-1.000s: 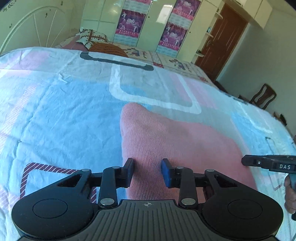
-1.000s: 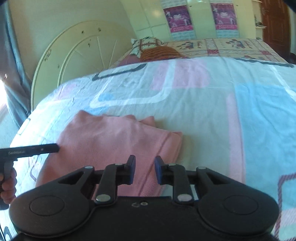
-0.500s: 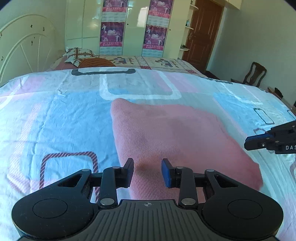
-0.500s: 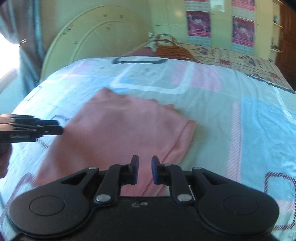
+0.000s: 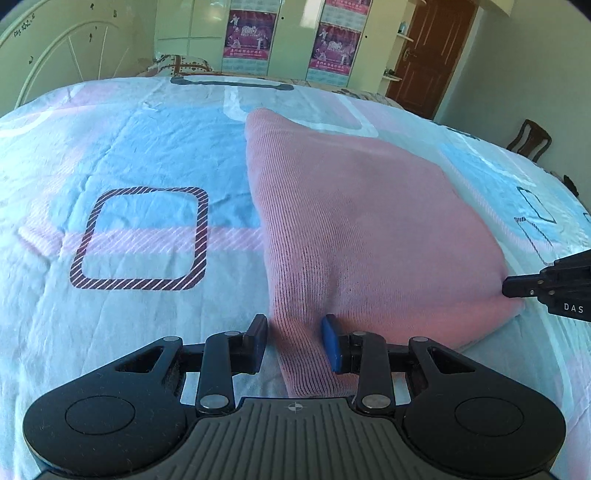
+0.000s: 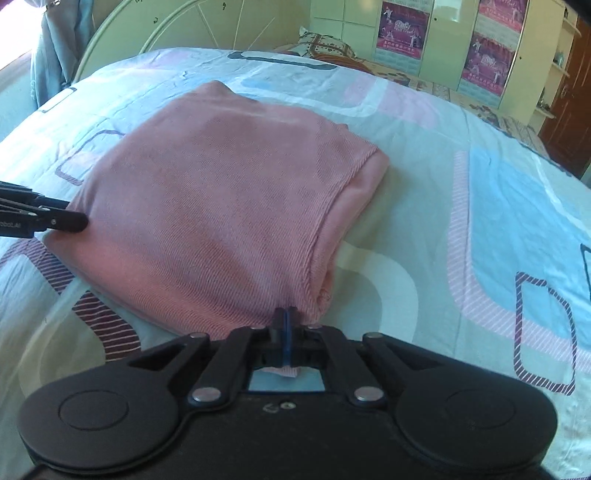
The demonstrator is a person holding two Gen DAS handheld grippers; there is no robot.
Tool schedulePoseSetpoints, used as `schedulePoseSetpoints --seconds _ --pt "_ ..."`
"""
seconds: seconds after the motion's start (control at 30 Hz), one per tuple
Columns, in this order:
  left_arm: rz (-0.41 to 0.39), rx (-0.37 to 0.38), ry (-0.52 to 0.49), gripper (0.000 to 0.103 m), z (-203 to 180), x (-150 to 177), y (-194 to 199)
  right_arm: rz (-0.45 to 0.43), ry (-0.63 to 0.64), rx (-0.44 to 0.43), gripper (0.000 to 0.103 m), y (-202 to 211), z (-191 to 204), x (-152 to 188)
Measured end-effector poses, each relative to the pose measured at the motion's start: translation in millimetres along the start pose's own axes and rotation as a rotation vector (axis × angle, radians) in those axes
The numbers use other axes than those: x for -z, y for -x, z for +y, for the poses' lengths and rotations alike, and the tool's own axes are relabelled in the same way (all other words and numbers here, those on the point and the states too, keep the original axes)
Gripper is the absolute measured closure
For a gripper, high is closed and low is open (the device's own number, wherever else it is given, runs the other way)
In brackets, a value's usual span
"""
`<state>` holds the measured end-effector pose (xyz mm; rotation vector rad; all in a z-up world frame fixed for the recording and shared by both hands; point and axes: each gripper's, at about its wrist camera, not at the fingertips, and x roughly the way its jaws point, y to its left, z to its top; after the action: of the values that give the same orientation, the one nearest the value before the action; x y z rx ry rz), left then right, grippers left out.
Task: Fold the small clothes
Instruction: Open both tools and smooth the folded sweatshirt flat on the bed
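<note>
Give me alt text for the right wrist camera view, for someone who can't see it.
The right gripper is shut on the near edge of a folded pink garment lying on a bed with a pastel patterned sheet. The left gripper reaches the garment's left edge. Behind are a white headboard and a wardrobe with posters.

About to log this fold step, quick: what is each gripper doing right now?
Left gripper: partly open, pink garment corner between its fingers, grip not clear.
Right gripper: shut on the pink garment's near edge.
</note>
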<state>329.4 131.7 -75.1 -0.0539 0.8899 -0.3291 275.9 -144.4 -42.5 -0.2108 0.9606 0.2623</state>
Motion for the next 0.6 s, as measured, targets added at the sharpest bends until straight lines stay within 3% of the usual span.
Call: schedulePoseSetpoints --seconds 0.27,0.6 --pt "-0.021 -0.02 0.008 0.07 -3.0 9.5 5.8 -0.03 -0.021 0.025 0.103 2.5 -0.7 10.5" --pt "-0.057 -0.039 -0.007 0.07 -21.8 22.4 30.5 -0.139 -0.025 -0.06 0.101 40.5 15.0 14.0"
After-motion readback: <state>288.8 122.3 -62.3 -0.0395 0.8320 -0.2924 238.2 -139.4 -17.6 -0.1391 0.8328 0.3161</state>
